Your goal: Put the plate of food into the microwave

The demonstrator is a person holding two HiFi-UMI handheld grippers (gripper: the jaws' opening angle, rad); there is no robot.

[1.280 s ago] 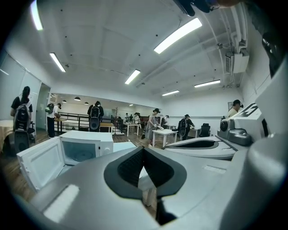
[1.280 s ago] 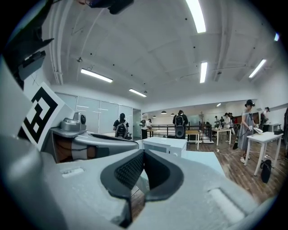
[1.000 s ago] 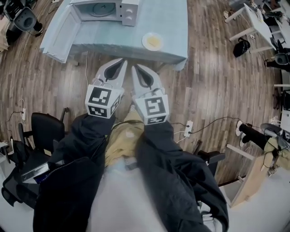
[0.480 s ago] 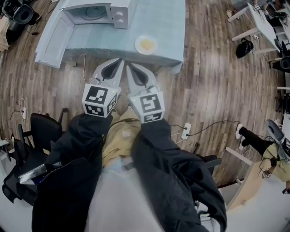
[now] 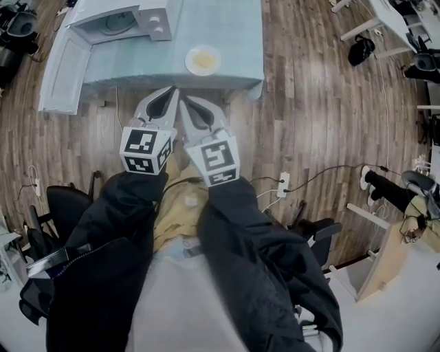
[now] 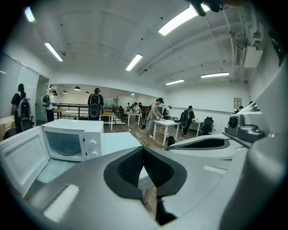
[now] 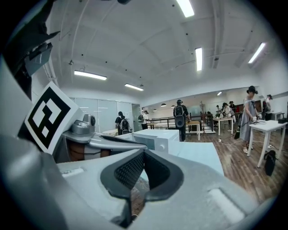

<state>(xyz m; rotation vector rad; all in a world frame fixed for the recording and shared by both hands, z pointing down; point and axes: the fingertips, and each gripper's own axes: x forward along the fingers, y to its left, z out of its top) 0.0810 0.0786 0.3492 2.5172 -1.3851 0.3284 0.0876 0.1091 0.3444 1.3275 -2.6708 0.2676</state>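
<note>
a light blue table (image 5: 234,34) bears an open microwave (image 5: 148,17) and, near its front edge, a plate of food (image 5: 203,60).

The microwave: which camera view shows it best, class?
The left gripper view: the microwave faces the camera, door open, turntable visible inside. The head view shows it from above, cropped at the frame's top. The right gripper view shows only its upper part.

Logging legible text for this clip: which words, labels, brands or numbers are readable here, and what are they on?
No text reads clearly anywhere.
Marker cube on the left gripper: black-and-white square patterns, no letters.
Second cube on the right gripper: the same.
Microwave: two knobs, no legible label.
Framed notice on the far wall: too small to read.
</note>
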